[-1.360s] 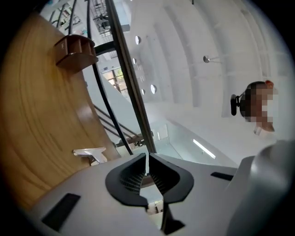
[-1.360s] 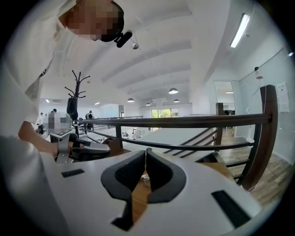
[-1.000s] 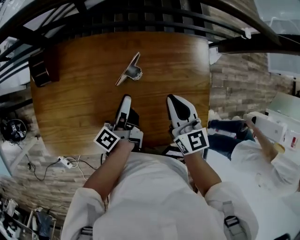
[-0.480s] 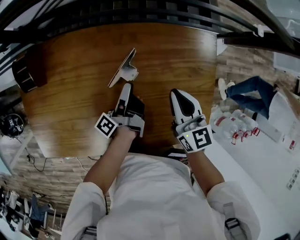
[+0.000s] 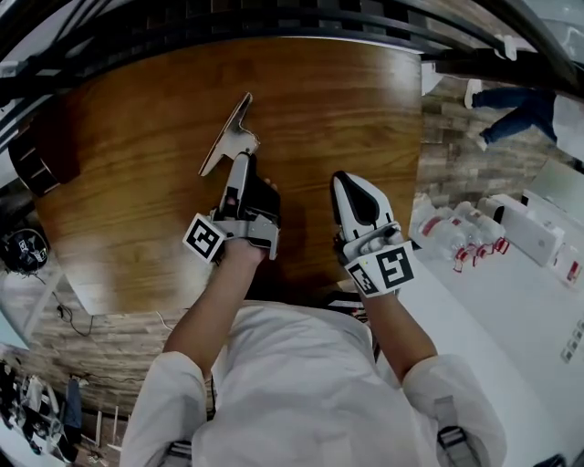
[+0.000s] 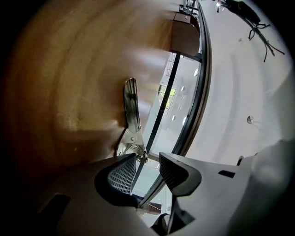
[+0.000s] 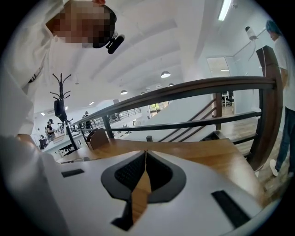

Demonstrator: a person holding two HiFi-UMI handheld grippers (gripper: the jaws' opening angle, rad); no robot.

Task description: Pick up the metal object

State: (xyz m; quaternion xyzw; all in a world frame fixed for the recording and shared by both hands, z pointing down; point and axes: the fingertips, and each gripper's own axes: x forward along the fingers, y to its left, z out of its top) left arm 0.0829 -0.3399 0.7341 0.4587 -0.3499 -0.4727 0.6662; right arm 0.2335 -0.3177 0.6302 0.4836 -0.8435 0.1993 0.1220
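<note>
A long, thin metal object (image 5: 226, 137) with a small bracket at its near end lies on the wooden table (image 5: 338, 109). In the left gripper view the metal object (image 6: 132, 115) stands just ahead of the jaws. My left gripper (image 5: 243, 166) reaches up to its near end. The left gripper (image 6: 148, 156) has its jaws apart and still opening, with nothing between the pads; the bracket sits at the tip of one finger (image 6: 124, 173). My right gripper (image 5: 350, 185) rests to the right over the table's near part. The right gripper (image 7: 145, 153) is shut and empty.
A dark box (image 5: 27, 164) sits at the table's far left corner. A black railing (image 5: 274, 18) runs along the far edge. Right of the table, bottles (image 5: 456, 242) lie on a white surface, and a person's legs (image 5: 520, 105) show beyond. A black item (image 5: 23, 248) lies at the left.
My left gripper has moved forward to the metal object's near end, and its jaws have spread. The right gripper has kept its place and stayed shut.
</note>
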